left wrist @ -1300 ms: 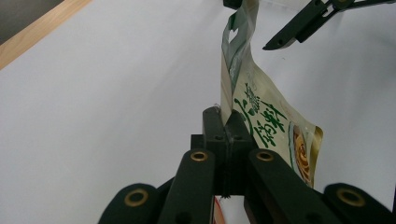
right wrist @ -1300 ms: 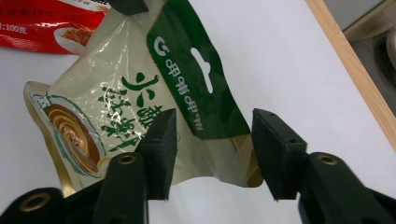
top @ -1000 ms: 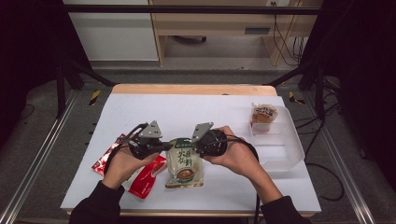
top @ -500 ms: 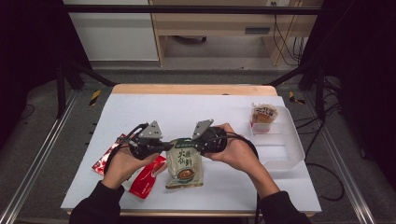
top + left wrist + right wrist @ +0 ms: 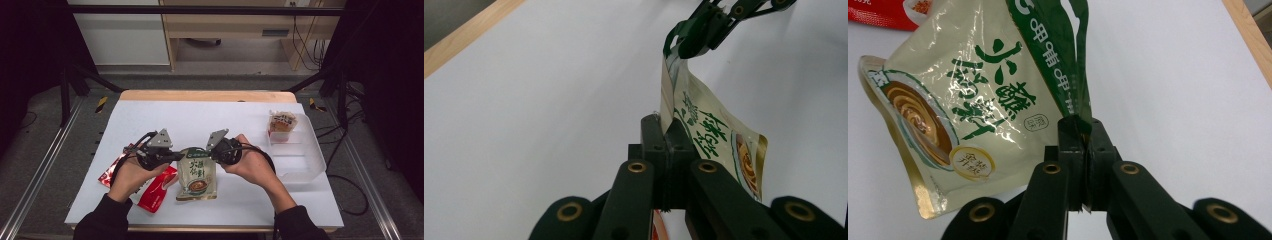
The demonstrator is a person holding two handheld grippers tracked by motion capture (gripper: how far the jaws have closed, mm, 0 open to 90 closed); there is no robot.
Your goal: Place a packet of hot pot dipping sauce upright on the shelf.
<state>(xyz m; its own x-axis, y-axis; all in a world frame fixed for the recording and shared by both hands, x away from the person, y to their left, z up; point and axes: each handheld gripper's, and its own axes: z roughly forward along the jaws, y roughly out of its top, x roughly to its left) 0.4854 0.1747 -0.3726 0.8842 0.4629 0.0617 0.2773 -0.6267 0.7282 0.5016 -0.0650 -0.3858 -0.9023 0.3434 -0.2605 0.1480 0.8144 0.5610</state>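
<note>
**White table, pouch held at both top corners**

White table (image 5: 150,120) under a dark frame, wooden edge at the far side. Sauce pouch (image 5: 197,173), cream with green lettering, at the near middle of the table, hanging between two grippers. Left gripper (image 5: 176,157): jaws closed on the pouch's top left corner. Right gripper (image 5: 212,153): jaws closed on the green top strip at the other corner. Red packets (image 5: 156,187) flat on the table, partly under the left hand (image 5: 131,176). Clear bin (image 5: 300,155) at the right, one snack pack (image 5: 281,125) upright in its far end.

Step in hand, by judgement: two-point lift of the pouch, bottom edge apparently near or on the table. Next move, likely: carry toward the bin; calls for both grips kept firm and level.
</note>
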